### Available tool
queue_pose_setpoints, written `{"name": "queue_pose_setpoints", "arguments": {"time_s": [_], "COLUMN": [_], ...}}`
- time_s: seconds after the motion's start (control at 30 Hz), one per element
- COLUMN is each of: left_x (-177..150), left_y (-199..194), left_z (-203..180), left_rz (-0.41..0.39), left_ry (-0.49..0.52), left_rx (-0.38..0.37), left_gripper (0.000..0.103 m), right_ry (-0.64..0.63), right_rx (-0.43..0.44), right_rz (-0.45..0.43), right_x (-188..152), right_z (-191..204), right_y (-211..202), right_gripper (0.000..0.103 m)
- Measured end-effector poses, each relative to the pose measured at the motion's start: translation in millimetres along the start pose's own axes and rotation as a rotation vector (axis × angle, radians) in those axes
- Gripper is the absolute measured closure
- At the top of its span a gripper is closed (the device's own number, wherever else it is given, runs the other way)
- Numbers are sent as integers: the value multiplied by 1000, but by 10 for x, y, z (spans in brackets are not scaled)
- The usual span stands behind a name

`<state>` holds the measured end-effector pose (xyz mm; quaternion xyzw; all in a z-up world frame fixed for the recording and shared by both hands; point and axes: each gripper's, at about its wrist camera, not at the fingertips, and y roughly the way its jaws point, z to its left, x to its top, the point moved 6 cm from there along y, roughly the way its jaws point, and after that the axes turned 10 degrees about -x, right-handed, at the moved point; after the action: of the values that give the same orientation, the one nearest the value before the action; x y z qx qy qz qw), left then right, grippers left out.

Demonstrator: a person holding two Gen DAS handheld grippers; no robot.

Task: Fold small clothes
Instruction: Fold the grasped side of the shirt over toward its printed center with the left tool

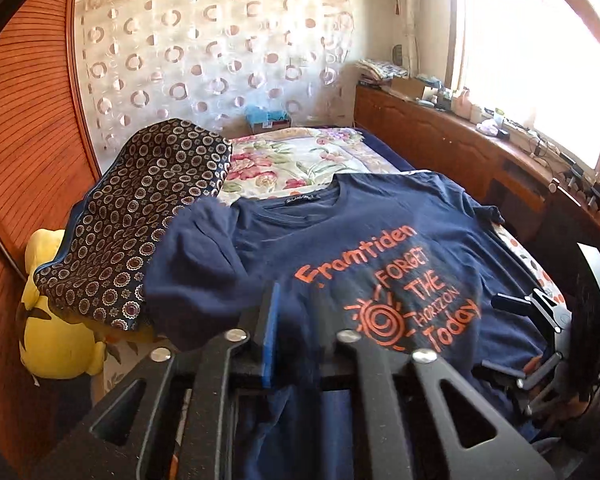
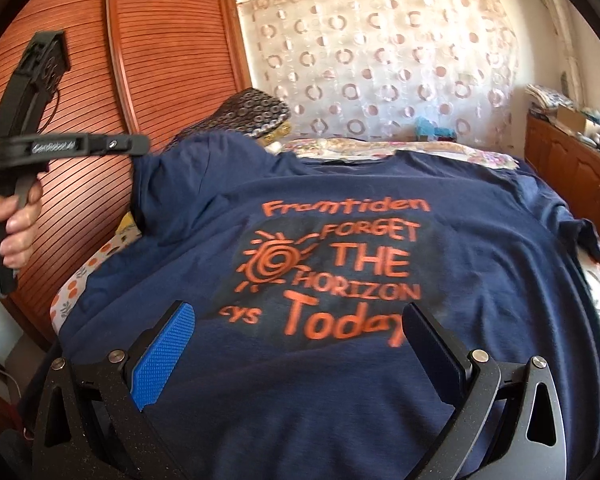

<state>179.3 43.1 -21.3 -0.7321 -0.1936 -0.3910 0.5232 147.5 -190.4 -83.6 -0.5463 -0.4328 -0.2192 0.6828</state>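
We see a dark blue cotton T-shirt with orange letters (image 2: 340, 264) lying flat on the bed with the flowery cover (image 1: 312, 156). The shirt fills the middle of both pictures, with its neck at the far end. The orange words and a curly sun face up.

Our left tool (image 1: 296, 332) sits at the bottom middle of the left wrist picture. Its two fingers are nearly together, and blue shirt cloth lies between them, so it looks pinched on the shirt. One sleeve bulges up just left of it.

Our right tool (image 2: 296, 344) sits low in the right wrist picture. Its fingers stand wide apart, one with a bumpy blue pad (image 2: 160, 356). It holds nothing and hangs just over the bottom part of the shirt.

A dark cloth with little round rings (image 1: 140, 216) lies on the left of the bed, next to the sleeve. A yellow soft toy (image 1: 56, 320) sits in the lower left. A brown wooden slatted door (image 2: 80, 120) fills the upper left of the right wrist picture.
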Motion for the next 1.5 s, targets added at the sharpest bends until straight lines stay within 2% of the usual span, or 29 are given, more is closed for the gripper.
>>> {"name": "queue_pose_setpoints", "arguments": {"time_s": [0.03, 0.07, 0.1, 0.13, 0.17, 0.2, 0.37, 0.47, 0.6, 0.77, 0.87, 1.03, 1.2, 1.27, 1.37, 1.4, 1.43, 1.5], "left_x": [0, -12, -34, -61, -120, -172, -539, -782, -986, -1112, -1156, -1199, -1215, -1225, -1238, -1241, -1243, -1242], "left_y": [-60, -123, -195, -248, -333, -385, -477, -485, -542, -677, -733, -805, -831, -821, -799, -795, -792, -774], "left_z": [3, 24, 66, 105, 182, 243, 588, 776, 910, 1020, 1063, 1087, 1096, 1110, 1115, 1111, 1107, 1093], "left_rz": [-14, -28, -40, -44, -52, -56, -15, 13, 13, -8, -14, -19, -28, -25, -18, -17, -18, -19], "left_ry": [-2, -7, -16, -25, -36, -46, -110, -144, -177, -205, -211, -211, -216, -221, -224, -225, -226, -228], "left_rx": [-3, -3, 4, 13, 27, 37, 73, 109, 121, 131, 142, 152, 153, 153, 155, 155, 153, 146], "left_gripper": [69, 55, 45, 39, 28, 23, 23, 23, 23, 23, 23, 23, 23, 23, 23, 23, 23, 23], "right_ry": [2, 4, 5, 4, -4, -12, -73, -129, -206, -292, -328, -427, -532, -572, -615, -610, -597, -563], "right_rx": [-4, -5, -4, -4, 0, 6, 67, 135, 227, 339, 349, 361, 358, 329, 284, 289, 306, 328], "right_rz": [0, 1, 2, 4, 7, 8, 3, -3, 14, 111, 164, 209, 258, 284, 316, 314, 316, 281], "right_x": [1, 6, 14, 31, 45, 62, 246, 421, 643, 736, 730, 674, 626, 562, 498, 513, 537, 645], "right_z": [-25, -41, -50, -50, -27, 0, 199, 378, 757, 1357, 1582, 1998, 2288, 2378, 2452, 2455, 2452, 2420], "right_y": [-10, -23, -30, -32, -40, -46, -37, 7, 176, 597, 899, 1166, 1343, 1451, 1610, 1637, 1641, 1608], "right_gripper": [0, 0, 0, 0, 0, 0, 0, 5, 17, 32, 41, 56, 60, 61, 77, 89, 96, 97]}}
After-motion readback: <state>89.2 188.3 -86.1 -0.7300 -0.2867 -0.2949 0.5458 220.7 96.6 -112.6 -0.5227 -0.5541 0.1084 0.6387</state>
